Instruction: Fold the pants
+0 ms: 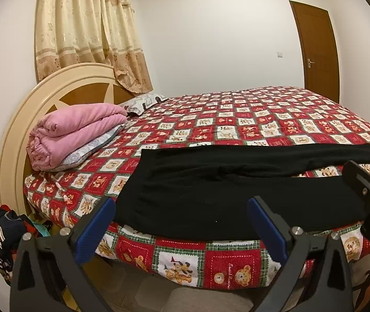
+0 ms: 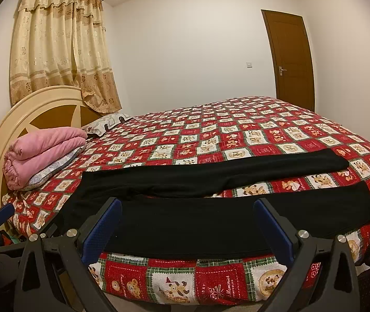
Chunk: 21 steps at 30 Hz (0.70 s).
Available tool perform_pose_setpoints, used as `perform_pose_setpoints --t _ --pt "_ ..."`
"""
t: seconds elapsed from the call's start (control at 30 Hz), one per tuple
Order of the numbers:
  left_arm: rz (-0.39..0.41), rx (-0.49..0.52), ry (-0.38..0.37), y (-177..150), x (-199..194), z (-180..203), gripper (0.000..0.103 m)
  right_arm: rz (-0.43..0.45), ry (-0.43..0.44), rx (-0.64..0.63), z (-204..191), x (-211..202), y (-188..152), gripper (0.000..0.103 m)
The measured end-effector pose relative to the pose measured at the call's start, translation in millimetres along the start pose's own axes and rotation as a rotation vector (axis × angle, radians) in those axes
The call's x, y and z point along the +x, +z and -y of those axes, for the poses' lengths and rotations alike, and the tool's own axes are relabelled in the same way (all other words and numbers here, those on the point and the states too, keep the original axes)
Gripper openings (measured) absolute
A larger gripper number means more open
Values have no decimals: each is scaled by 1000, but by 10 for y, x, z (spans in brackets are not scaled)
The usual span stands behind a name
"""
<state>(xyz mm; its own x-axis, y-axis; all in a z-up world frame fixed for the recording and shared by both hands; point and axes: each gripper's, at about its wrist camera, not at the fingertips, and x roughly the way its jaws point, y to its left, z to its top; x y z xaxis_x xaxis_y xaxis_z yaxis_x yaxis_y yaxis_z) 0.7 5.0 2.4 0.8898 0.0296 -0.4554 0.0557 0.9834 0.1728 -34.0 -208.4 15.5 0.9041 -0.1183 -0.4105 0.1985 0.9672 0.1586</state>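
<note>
Bed with a red patchwork cover, filling the field ahead of both grippers; its near edge runs crosswise just beyond the fingertips, and the cover hangs down over that edge. Black pants lie flat along this near edge, long axis crosswise to both grippers: the waist end points to the left, toward the headboard, and the two legs run to the right. In the right wrist view the pants show the legs parted, the nearer leg lying on the bed's edge directly ahead of the gripper, the farther leg angling away behind it with a wedge of cover between them. Beyond the pants the cover is open up to the far wall; to the left stand a folded pink blanket and a pillow by the headboard, well apart from the pants. Left gripper, jaws spread wide, nothing between them, hangs just short of the waist end. Right gripper, jaws likewise wide and empty, hangs before the nearer leg. Each gripper shows at the margin of the other's view, side by side.
</note>
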Motion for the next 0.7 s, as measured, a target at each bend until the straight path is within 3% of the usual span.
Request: perform_pose_setpoints --t 0.7 --pt "-19 -27 -28 -38 18 -27 103 -8 -2 -5 -20 9 -30 102"
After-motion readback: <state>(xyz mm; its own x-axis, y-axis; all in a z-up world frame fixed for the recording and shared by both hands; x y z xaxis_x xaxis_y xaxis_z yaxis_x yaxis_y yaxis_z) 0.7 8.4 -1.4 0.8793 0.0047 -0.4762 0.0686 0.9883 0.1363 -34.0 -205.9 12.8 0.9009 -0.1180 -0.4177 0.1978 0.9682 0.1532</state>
